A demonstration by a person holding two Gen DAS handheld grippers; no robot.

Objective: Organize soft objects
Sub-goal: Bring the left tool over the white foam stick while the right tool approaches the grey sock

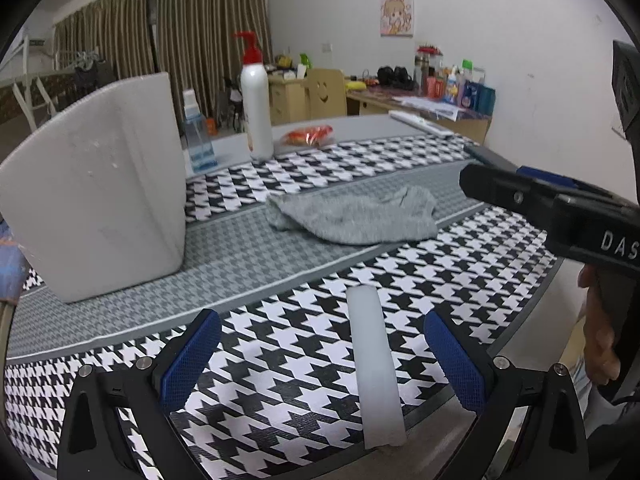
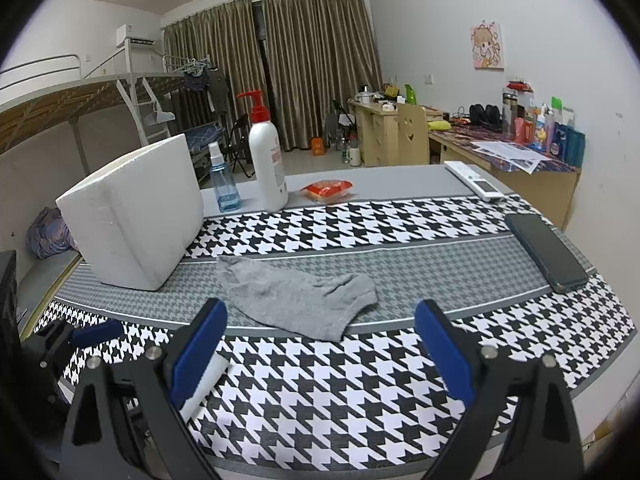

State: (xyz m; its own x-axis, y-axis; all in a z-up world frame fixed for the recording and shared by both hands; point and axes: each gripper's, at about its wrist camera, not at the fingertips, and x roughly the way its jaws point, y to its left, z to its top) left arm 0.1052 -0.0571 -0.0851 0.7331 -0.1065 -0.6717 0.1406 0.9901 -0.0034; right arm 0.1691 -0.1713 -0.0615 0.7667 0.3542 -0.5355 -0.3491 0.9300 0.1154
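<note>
Brown striped curtains (image 2: 320,60) hang at the far end of a bedroom with white walls, and a wooden side desk (image 2: 500,160) crowded with bottles stands along the right wall. Nearer, a desk covered by a black-and-white houndstooth cloth with a grey band (image 2: 400,380) carries the things.

On that grey band lies a crumpled grey knitted sock (image 2: 296,300), flat and untouched, near the middle. Just beside it, to the left, stands a white foam box (image 2: 132,216), its near corner close to the sock's end. Behind the box are a small clear spray bottle with blue liquid (image 2: 224,184) and a tall white pump bottle with a red top (image 2: 266,156), with a red-orange plastic packet (image 2: 330,190) to their right. A white remote control (image 2: 474,180) and a dark phone (image 2: 546,254) lie toward the right edge.

A white cylindrical roll (image 1: 376,368) rests on the patterned cloth at the near edge, between the blue-padded fingers of the left tool (image 1: 320,356), which is spread wide and holds nothing. The right tool (image 2: 320,348) is likewise spread wide and empty, hovering short of the sock. In the left wrist view a hand (image 1: 598,336) grips its black handle.
</note>
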